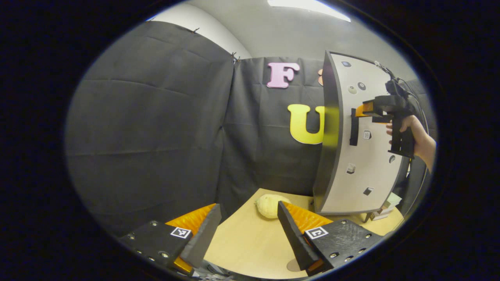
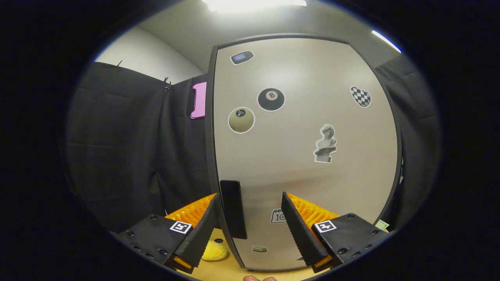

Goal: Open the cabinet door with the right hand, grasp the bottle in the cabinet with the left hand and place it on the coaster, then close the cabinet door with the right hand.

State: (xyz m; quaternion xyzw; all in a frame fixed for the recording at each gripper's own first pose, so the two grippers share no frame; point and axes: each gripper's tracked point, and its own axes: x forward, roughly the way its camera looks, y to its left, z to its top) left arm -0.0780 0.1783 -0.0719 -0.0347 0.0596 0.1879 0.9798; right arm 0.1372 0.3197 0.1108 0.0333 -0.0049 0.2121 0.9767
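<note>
Step in hand, by my read: opening the cabinet door w/ the right gripper, or just about to. In the right gripper view its fingers stand apart, one each side of the dark upright handle near the door's left edge; the handle sits between them, closer to the left finger, and looks near or touching that one, can't tell which. Not clamped. In the left gripper view the same gripper shows farther off, held by a hand, its tips at the handle on the door front.

Next move calls for: close fingers on the handle, then swing the door outward on its hinge, w/o slipping off the narrow bar.

Left gripper hangs over the tabletop, fingers apart, nothing between them, well apart from the cabinet. A pale yellow round thing lies on the tabletop just beyond its fingers, near the cabinet's foot; could be the coaster, can't say for sure.

Bottle: presumably inside the cabinet, hidden by the door, so no telling exactly where it stands relative to either claw
</note>
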